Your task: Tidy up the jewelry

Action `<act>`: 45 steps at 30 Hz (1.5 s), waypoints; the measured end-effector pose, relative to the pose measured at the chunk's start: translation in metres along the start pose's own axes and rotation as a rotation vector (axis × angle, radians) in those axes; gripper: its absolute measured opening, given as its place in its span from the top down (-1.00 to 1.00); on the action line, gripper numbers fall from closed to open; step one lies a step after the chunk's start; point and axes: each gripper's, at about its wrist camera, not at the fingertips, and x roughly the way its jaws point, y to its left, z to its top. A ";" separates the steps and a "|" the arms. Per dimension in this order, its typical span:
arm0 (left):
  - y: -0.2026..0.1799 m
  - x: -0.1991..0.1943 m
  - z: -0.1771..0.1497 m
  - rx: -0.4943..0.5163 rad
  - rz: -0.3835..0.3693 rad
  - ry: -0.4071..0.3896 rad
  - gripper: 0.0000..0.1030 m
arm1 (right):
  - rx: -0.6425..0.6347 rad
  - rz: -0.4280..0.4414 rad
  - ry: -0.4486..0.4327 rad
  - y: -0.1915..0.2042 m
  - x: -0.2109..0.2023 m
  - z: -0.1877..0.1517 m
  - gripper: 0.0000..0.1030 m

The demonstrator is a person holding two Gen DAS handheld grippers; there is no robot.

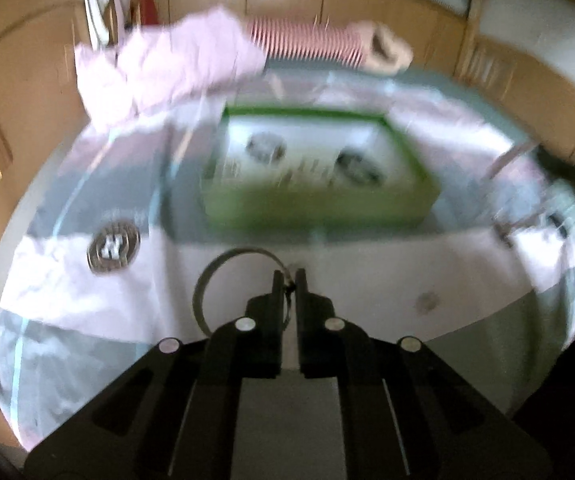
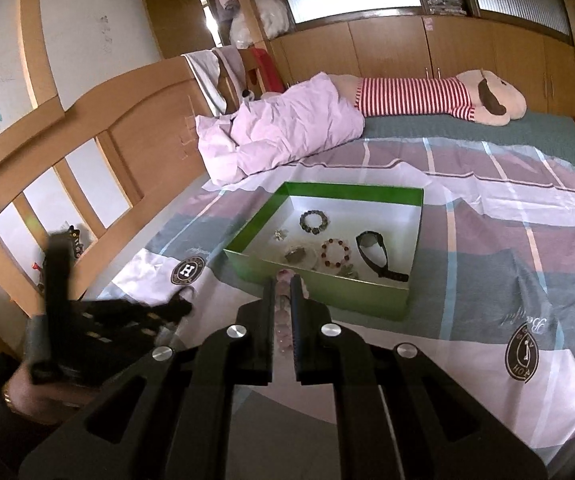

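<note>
A green box (image 2: 315, 286) with a white inside lies on the plaid bedspread (image 2: 487, 248). In it are a dark bead bracelet (image 2: 314, 222), a red bead bracelet (image 2: 335, 252), a black strap (image 2: 371, 250) and small pieces. My right gripper (image 2: 283, 282) hovers just before the box's near wall, shut on a pink bead bracelet (image 2: 284, 322). In the blurred left wrist view my left gripper (image 1: 288, 280) is shut on a thin silver bangle (image 1: 243, 251), short of the green box (image 1: 319, 204). The left gripper (image 2: 181, 309) shows blurred, low at the left.
A crumpled pink quilt (image 2: 287, 132) and a plush toy in a red-striped shirt (image 2: 427, 96) lie at the far end of the bed. A wooden bed rail (image 2: 67, 152) runs along the left. A hand (image 2: 19, 392) holds the left gripper's handle.
</note>
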 end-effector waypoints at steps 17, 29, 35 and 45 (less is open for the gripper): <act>0.001 -0.069 0.018 -0.014 -0.109 -0.229 0.90 | -0.021 -0.015 -0.054 0.014 -0.018 -0.008 0.85; 0.001 -0.067 0.016 -0.014 -0.107 -0.218 0.90 | -0.020 -0.013 -0.051 0.015 -0.015 -0.008 0.85; -0.001 -0.063 0.014 -0.010 -0.105 -0.209 0.90 | -0.021 -0.011 -0.050 0.015 -0.015 -0.008 0.85; -0.001 -0.060 0.014 -0.008 -0.103 -0.203 0.89 | -0.022 -0.008 -0.049 0.014 -0.015 -0.010 0.85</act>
